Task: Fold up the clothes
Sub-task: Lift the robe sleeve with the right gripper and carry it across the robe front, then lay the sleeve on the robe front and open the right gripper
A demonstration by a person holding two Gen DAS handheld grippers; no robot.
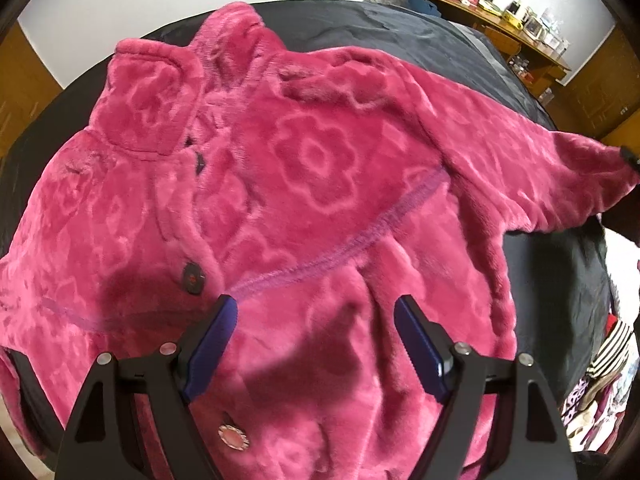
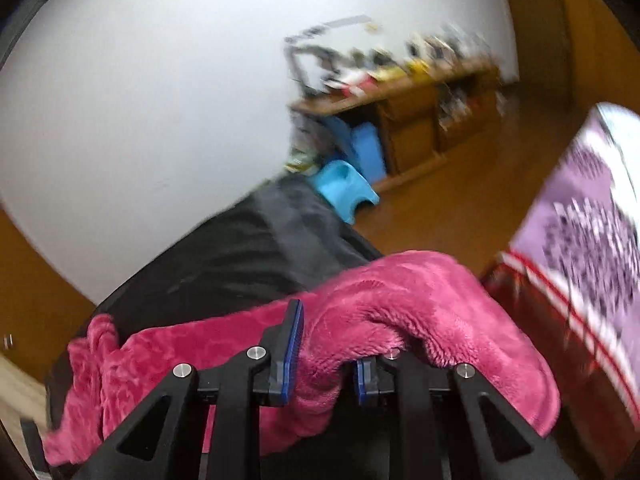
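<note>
Right wrist view blurred, right gripper [image 2: 326, 344] pinching pink coat [image 2: 400, 300] sleeve, left gripper [image 1: 316, 320] open above it

White wall [image 2: 140, 120] behind, wood-toned floor [image 2: 460, 208]. Cluttered wooden shelf unit [image 2: 420, 120] at 1 o'clock against the wall; blue plastic stool [image 2: 344, 188] just before it. Wooden desk [image 1: 500, 20], crowded with small items, at 2 o'clock.
</note>
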